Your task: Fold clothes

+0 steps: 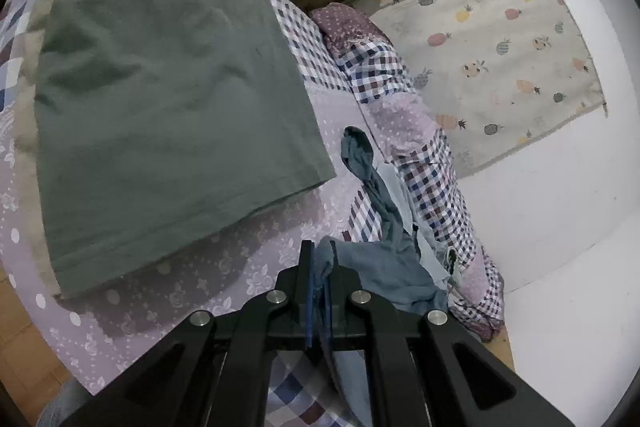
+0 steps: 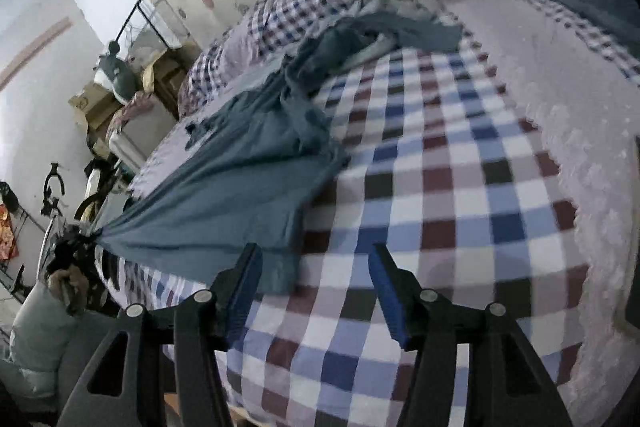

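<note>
My left wrist view alone shows a big grey-green folded garment (image 1: 160,99) lying flat on the bed (image 1: 224,267), while my right wrist view alone shows the blue shirt (image 2: 224,187) spread rumpled over the checked quilt (image 2: 440,207), one corner stretched taut towards the left edge, seemingly into my other gripper though that spot is blurred. My left gripper (image 1: 318,259) is clamped on blue cloth; my right gripper (image 2: 316,259) hangs wide apart, empty, just beside the shirt's hem

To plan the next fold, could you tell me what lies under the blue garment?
The blue garment lies on the checked bedspread; the bedspread beneath it is covered.
</note>
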Demonstrator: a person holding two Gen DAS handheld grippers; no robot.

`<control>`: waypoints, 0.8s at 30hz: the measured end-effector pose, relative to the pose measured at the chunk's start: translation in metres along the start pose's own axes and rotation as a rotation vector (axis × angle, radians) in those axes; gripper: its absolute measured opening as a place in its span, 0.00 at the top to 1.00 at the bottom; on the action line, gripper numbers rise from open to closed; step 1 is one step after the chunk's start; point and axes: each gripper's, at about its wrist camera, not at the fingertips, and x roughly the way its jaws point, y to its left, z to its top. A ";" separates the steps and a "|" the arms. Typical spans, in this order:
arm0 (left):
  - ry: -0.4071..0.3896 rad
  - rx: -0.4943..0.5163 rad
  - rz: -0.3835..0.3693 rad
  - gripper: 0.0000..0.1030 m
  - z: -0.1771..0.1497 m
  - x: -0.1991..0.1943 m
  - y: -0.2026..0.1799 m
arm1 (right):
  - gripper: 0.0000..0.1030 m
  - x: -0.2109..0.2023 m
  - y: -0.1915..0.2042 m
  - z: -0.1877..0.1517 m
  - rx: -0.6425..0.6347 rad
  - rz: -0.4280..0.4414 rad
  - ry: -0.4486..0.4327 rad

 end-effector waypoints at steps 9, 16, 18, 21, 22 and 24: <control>0.035 0.021 0.003 0.98 0.001 0.002 -0.002 | 0.42 0.046 0.019 -0.015 -0.059 -0.012 0.126; 0.064 0.064 0.013 0.98 0.000 0.008 -0.009 | 0.96 0.074 0.037 -0.011 -0.087 -0.057 0.150; 0.067 0.055 0.007 0.98 -0.001 0.007 -0.007 | 0.96 0.065 0.040 -0.011 -0.081 -0.076 0.134; 0.085 0.057 -0.017 0.98 -0.004 0.006 -0.009 | 0.96 0.028 0.048 -0.014 -0.097 -0.101 0.089; 0.096 0.067 -0.031 0.98 -0.006 0.005 -0.012 | 0.96 0.011 0.050 -0.015 -0.098 -0.111 0.067; 0.114 0.090 -0.056 0.98 -0.010 0.003 -0.017 | 0.97 -0.025 0.048 -0.018 -0.091 -0.134 0.022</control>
